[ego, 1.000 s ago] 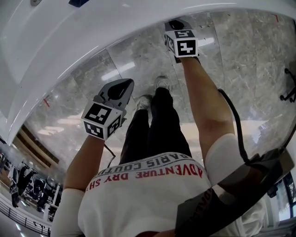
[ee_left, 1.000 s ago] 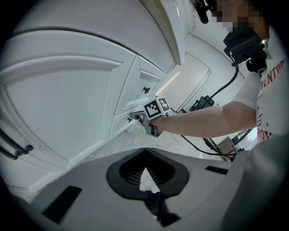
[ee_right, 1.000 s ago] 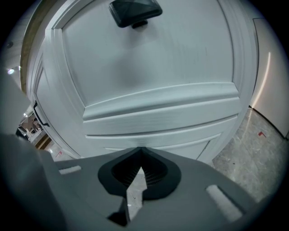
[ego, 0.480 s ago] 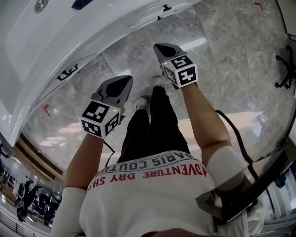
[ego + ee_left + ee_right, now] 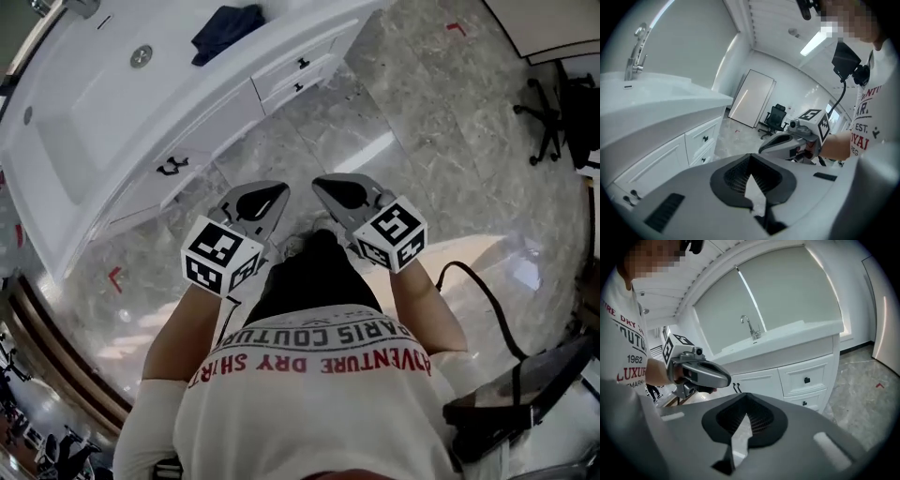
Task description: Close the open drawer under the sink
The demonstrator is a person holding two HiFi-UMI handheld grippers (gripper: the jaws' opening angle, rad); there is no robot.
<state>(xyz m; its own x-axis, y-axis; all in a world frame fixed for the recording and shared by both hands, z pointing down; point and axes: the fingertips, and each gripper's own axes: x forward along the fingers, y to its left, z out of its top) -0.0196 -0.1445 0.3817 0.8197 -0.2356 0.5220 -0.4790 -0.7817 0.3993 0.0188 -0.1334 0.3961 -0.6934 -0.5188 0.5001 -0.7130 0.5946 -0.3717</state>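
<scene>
Pointing forward, left hand-held gripper (image 5: 277,192), right hand-held gripper (image 5: 323,186)

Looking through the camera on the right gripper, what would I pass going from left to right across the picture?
Printed white shirt → left gripper → faucet → upper drawer → red mark on the floor.

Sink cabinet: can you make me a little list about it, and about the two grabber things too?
sink cabinet: white, stands on a grey marble floor
drawers: two small ones with dark knobs, both look pushed in
faucet: silver, on top of the counter
dark cloth: lies on the counter
left gripper: shut, holds nothing, away from the cabinet
right gripper: shut, holds nothing, beside the left one
</scene>
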